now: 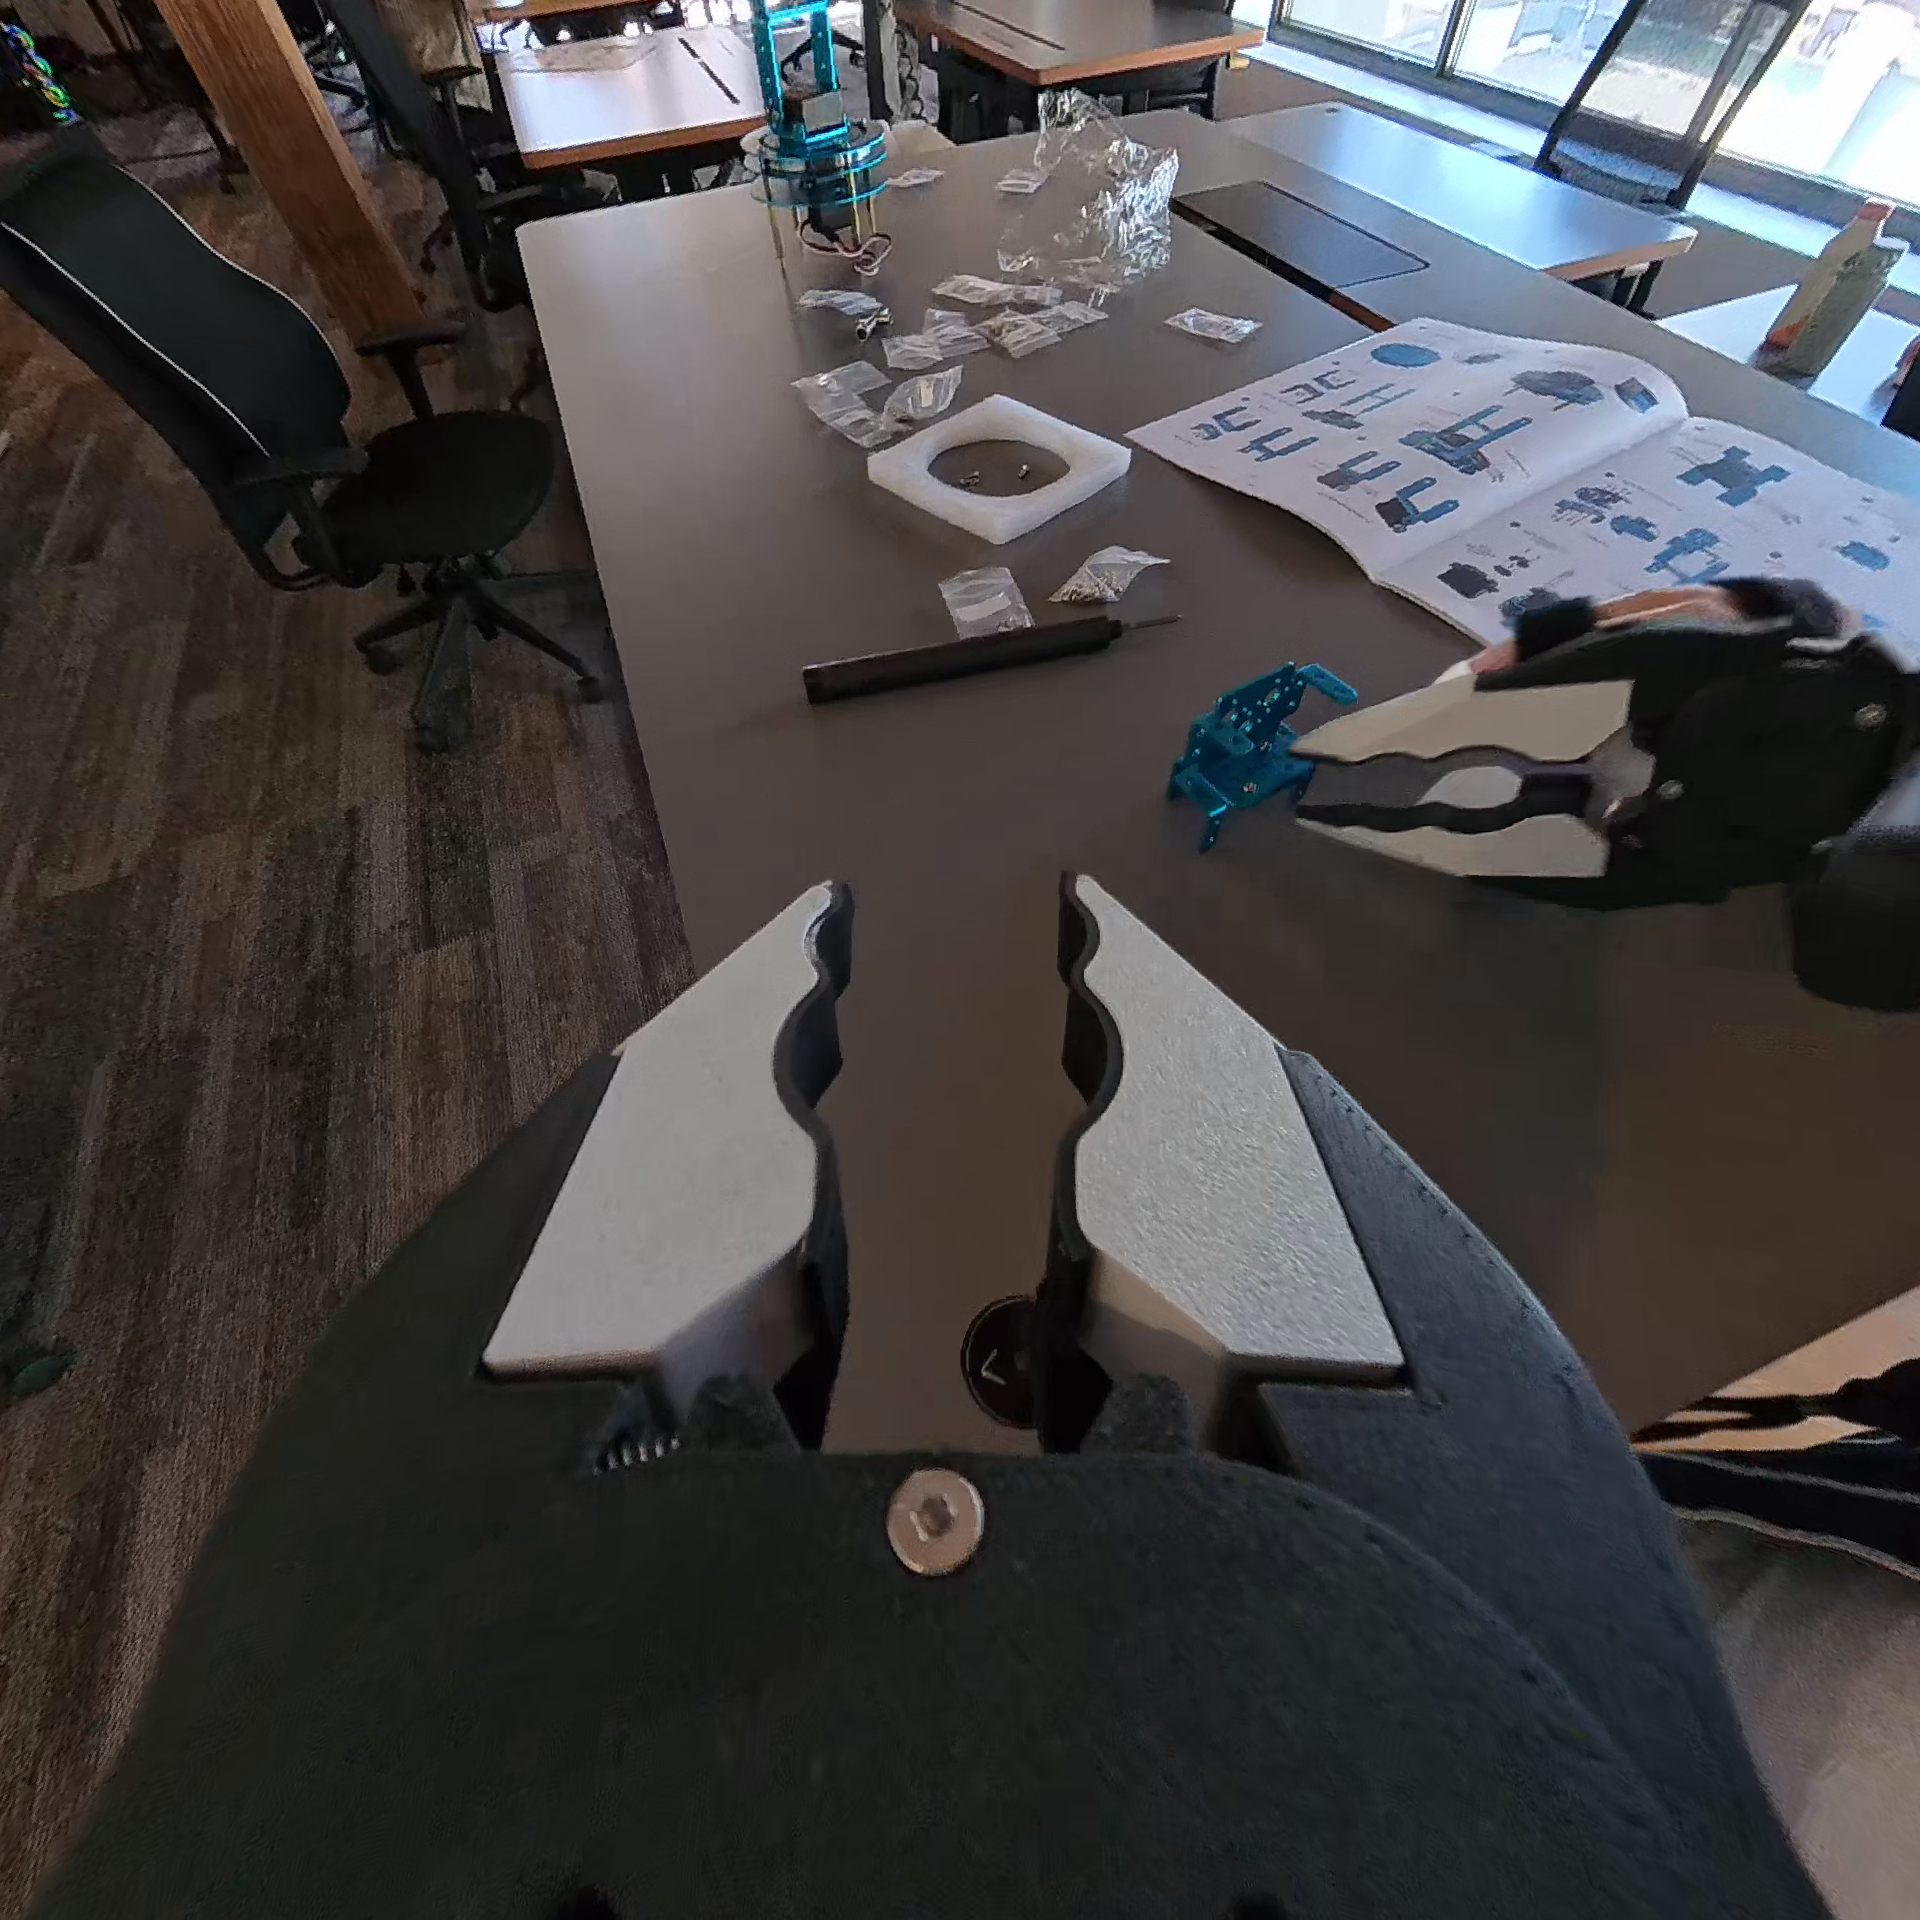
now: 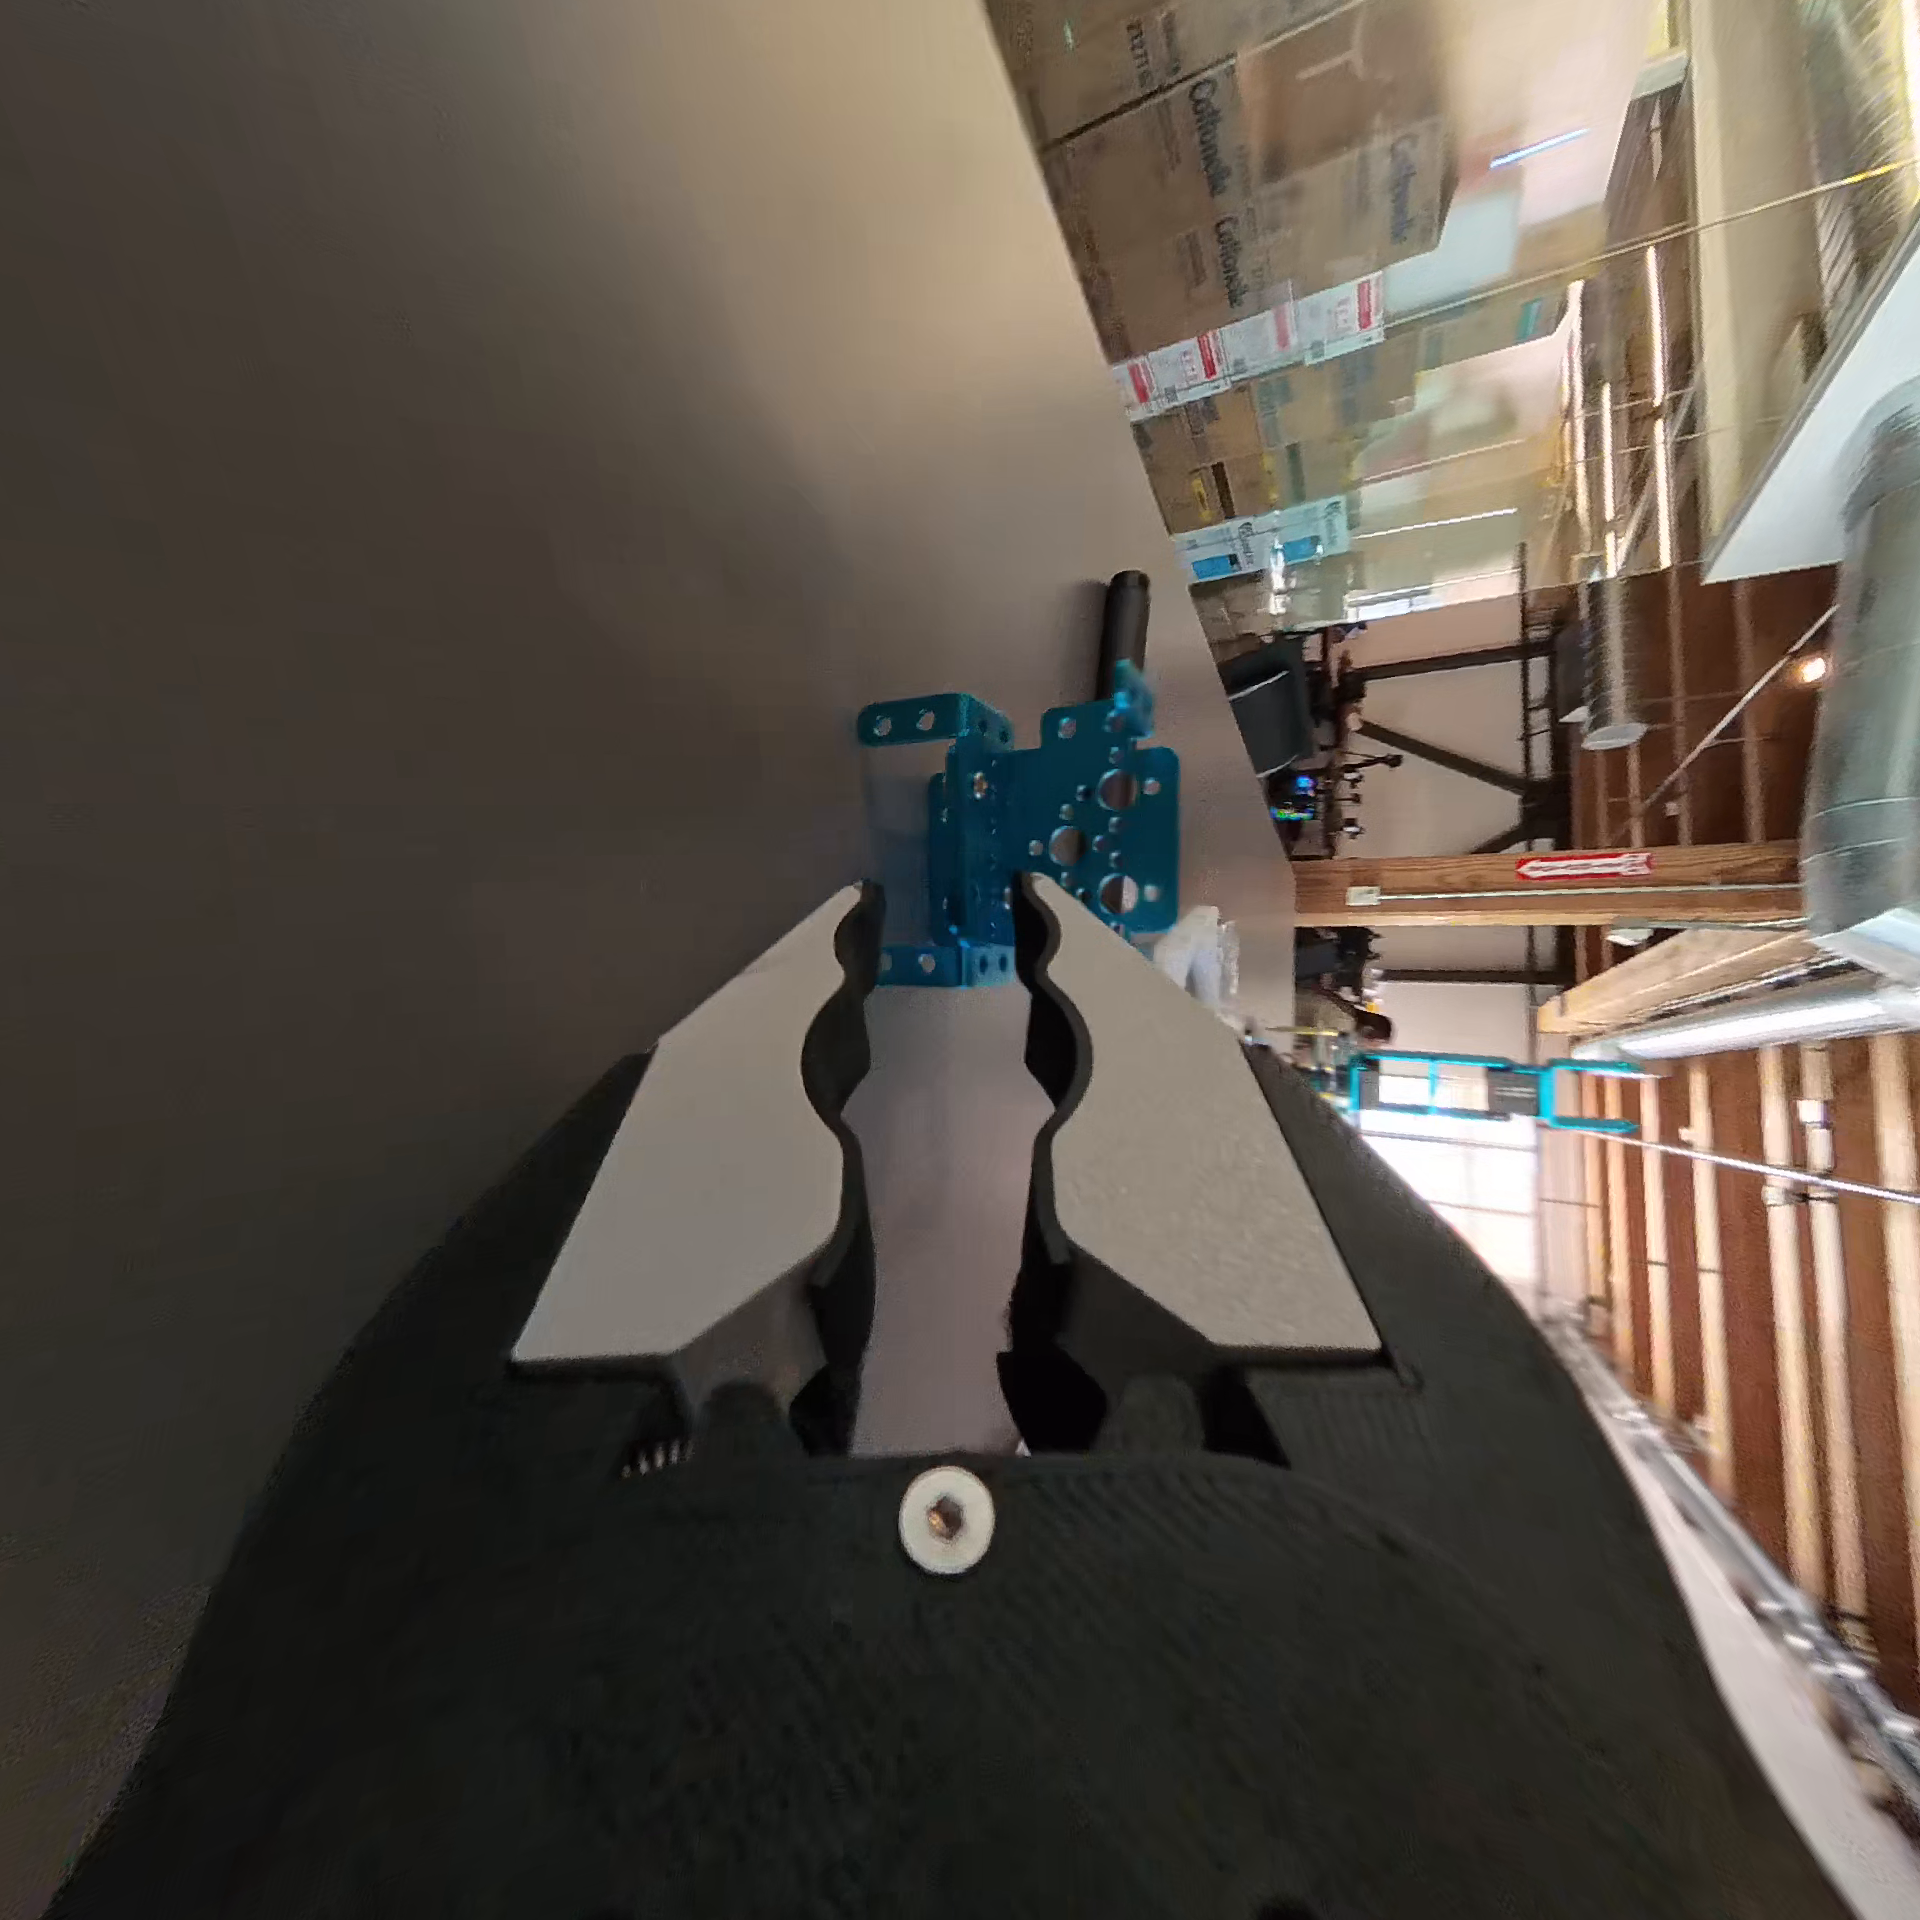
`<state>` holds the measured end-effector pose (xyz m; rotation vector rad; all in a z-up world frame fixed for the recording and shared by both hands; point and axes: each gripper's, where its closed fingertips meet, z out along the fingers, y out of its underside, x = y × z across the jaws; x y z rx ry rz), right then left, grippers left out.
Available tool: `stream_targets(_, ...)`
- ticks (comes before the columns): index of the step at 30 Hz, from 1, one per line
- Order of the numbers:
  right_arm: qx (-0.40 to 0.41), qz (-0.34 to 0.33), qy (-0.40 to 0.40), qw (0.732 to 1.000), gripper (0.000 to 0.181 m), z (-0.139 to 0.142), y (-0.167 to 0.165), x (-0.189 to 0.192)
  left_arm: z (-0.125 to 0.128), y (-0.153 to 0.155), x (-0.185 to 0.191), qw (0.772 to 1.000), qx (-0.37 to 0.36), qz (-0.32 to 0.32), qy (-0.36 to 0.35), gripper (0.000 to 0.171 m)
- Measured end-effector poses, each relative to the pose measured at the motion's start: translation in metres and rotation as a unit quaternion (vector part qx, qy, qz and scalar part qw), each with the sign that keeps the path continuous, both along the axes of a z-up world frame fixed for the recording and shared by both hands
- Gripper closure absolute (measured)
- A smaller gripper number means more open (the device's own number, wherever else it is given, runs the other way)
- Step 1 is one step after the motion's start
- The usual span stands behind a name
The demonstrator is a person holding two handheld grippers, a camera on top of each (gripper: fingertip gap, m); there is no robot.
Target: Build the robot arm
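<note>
A small blue metal bracket assembly [image 1: 1242,753] with many holes stands on the dark grey table [image 1: 935,831]. My right gripper [image 1: 1299,779] comes in from the right, turned on its side, with its fingertips closed on the near end of the assembly. In the right wrist view the blue bracket assembly [image 2: 1049,831] fills the gap between the tips of the right gripper [image 2: 945,888]. My left gripper [image 1: 956,894] is open and empty, low over the table, short of the assembly and to its left.
A black screwdriver [image 1: 977,655] lies just beyond the assembly. Farther off are a white foam frame [image 1: 997,468], several small clear bags of screws [image 1: 987,603], an open instruction booklet [image 1: 1538,478] and a blue robot base [image 1: 821,135]. An office chair [image 1: 312,436] stands left of the table. Tip to tip, the grippers are about 20 cm apart. To the black screwdriver [image 1: 977,655]: right tips about 15 cm, left tips about 25 cm.
</note>
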<state>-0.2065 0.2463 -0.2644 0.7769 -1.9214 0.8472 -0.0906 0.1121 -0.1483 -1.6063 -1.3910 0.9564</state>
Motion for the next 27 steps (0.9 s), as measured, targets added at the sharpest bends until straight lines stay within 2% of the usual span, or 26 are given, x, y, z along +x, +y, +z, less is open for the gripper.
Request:
stream_targets(3,-0.035,-0.007,-0.081,0.996,0.156,0.021,0.017,0.021,-0.005,-0.004,0.011,1.0,0.004,0.005,0.002,0.13)
stream_targets(5,-0.068,-0.046,-0.133,0.988,0.156,0.037,0.03,0.022,-0.012,-0.009,0.019,1.0,0.008,0.01,0.001,0.13)
stream_targets(10,-0.128,-0.137,-0.247,0.951,0.154,0.064,0.039,0.001,-0.034,-0.032,0.031,0.999,0.025,0.013,-0.016,0.119)
stream_targets(14,-0.202,-0.19,-0.285,0.918,0.15,0.099,0.043,-0.013,-0.027,-0.073,0.047,0.999,0.021,0.022,0.009,0.118)
stream_targets(17,-0.254,-0.235,-0.287,0.893,0.159,0.126,0.048,-0.022,-0.011,-0.124,0.07,0.998,0.025,0.038,0.046,0.114)
stream_targets(19,-0.292,-0.262,-0.3,0.869,0.162,0.143,0.045,-0.025,0.009,-0.166,0.091,0.996,0.026,0.044,0.076,0.111)
stream_targets(22,-0.372,-0.277,-0.328,0.823,0.167,0.17,0.022,-0.019,0.042,-0.247,0.13,0.99,-0.028,0.067,0.123,0.104)
stream_targets(24,-0.41,-0.298,-0.312,0.804,0.168,0.184,0.004,-0.015,0.061,-0.307,0.157,0.983,-0.065,0.087,0.148,0.103)
stream_targets(27,-0.443,-0.329,-0.287,0.783,0.167,0.199,-0.033,-0.016,0.069,-0.391,0.19,0.985,-0.065,0.099,0.127,0.091)
